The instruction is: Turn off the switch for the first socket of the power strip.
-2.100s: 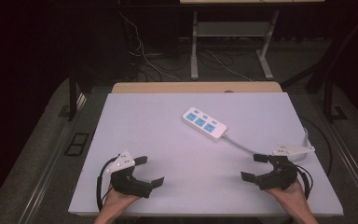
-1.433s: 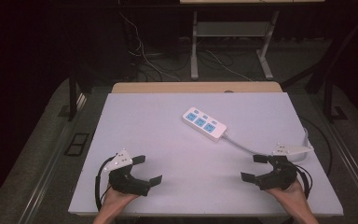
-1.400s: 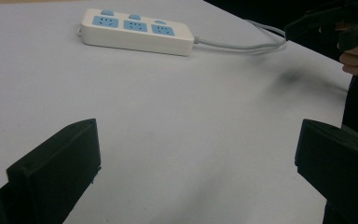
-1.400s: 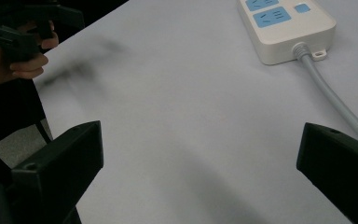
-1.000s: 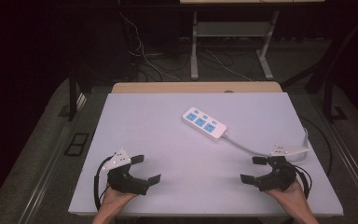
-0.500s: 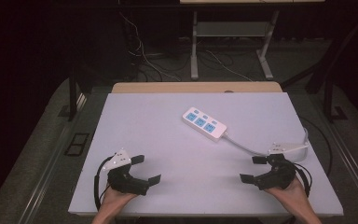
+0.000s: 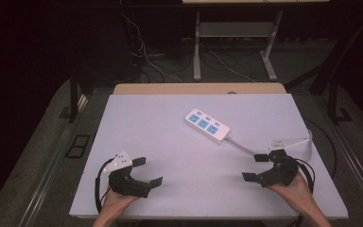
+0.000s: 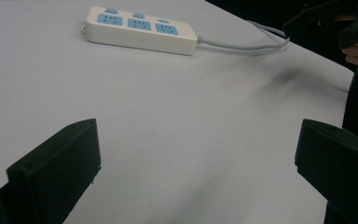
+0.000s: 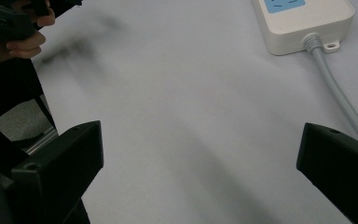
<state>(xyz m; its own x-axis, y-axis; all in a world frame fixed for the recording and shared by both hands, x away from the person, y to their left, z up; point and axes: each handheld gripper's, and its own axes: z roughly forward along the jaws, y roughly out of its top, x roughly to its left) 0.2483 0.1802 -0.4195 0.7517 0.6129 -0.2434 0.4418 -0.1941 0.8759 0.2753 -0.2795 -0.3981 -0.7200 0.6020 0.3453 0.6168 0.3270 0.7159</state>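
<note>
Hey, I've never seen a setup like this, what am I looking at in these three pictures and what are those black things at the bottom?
There is no robot here: a person sits at a white table and holds a hand-held grasping tool in each hand. The high view looks down from above; the left tool is at the lower left and the right tool at the lower right. The other two pictures come from small cameras riding on each tool, so the two black blocks rising from the bottom are that tool's own jaws. In both, the jaws stand wide apart with nothing between them. On the table lies a white power strip with blue sockets, and its grey cable runs toward the right tool. Neither tool touches the strip.
</note>
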